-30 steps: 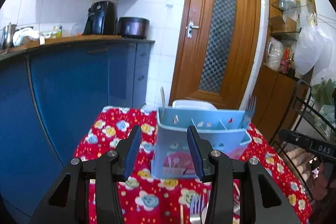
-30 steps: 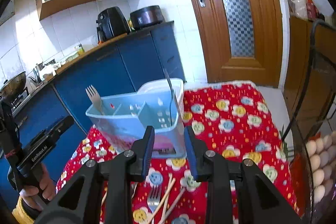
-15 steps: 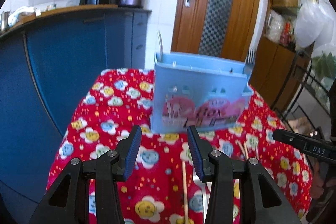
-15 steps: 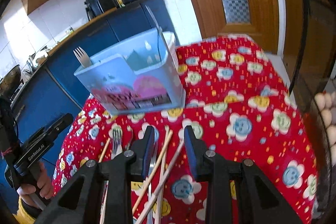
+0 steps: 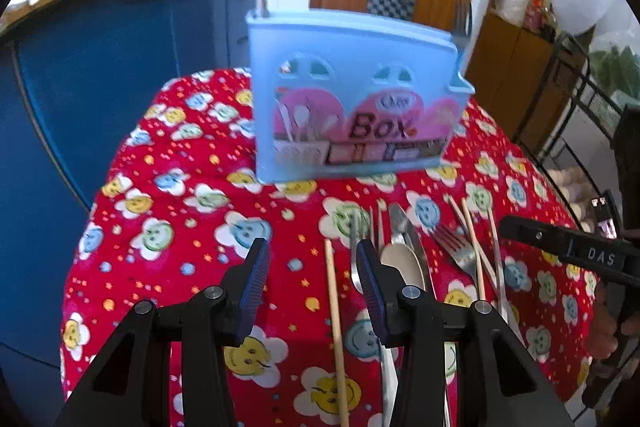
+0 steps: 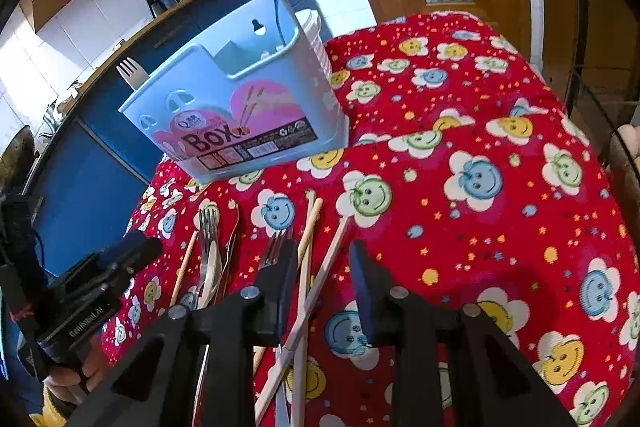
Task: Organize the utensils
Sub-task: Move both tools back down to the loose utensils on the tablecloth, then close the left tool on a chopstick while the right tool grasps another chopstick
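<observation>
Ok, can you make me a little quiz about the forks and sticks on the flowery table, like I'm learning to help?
1. True or false: the blue utensil box stands upright on the red tablecloth.
2. What sticks out of the box at its end seen on the left in the right wrist view? A) a fork B) a whisk C) a ladle
3. Fill in: the left gripper and the right gripper are both ____ and hold nothing.

Key:
1. True.
2. A, the standing fork.
3. Open. Loose chopsticks, a spoon and a fork on the cloth lie in front of the box.
</observation>
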### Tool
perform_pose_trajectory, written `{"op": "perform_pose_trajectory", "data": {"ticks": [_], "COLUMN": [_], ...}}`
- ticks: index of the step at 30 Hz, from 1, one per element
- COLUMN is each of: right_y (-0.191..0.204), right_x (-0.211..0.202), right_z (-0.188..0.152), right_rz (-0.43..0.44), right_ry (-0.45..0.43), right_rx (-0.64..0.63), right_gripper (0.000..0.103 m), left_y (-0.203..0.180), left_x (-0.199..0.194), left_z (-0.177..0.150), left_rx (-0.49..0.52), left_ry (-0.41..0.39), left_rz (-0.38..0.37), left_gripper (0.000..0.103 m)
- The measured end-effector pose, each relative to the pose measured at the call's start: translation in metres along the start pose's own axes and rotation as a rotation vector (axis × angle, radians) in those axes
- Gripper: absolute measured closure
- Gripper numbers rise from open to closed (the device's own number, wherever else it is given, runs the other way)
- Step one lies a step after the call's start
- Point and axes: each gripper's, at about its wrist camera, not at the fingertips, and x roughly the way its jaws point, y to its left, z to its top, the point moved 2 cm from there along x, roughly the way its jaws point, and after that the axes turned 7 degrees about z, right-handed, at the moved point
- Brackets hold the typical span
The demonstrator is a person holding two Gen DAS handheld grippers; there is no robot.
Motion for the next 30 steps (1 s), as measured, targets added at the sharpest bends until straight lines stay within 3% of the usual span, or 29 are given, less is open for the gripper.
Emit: {"op": "perform_pose_trajectory", "data": {"ticks": [4,8,13,23,30], "right_y": [-0.004,-0.007,-0.01,-0.008,-0.007], "right_x": [0.005,0.012,0.018,0.021,0.015], "right_z": [-0.001,-0.003,-0.003,-0.002,-0.001], "right_rz": [0.026,0.04,0.044,0.047,0.062], "right_ry": [0.027,0.05,0.069,0.07,0.048], "right_rx": [0.031,0.051,0.064,0.05,0.049], "right_gripper": [0.08,0.085,0.089,0.097,0.097], "left_y": [-0.005,-0.007,-0.004,-0.002,0.003], "left_x": [0.01,0.019,0.031,0.042,0.04], "left_z": [-0.004,-0.006,-0.01,-0.007,-0.006], "left_rx": [0.015,0.026,0.009,0.0,-0.035], "left_ry": [0.061,0.117,0.178,0.221,0.213], "left_rz": [-0.036,-0.051,-0.064,-0.085,-0.115], "left_gripper": [0.059,0.076,0.084,0.097,0.099]}}
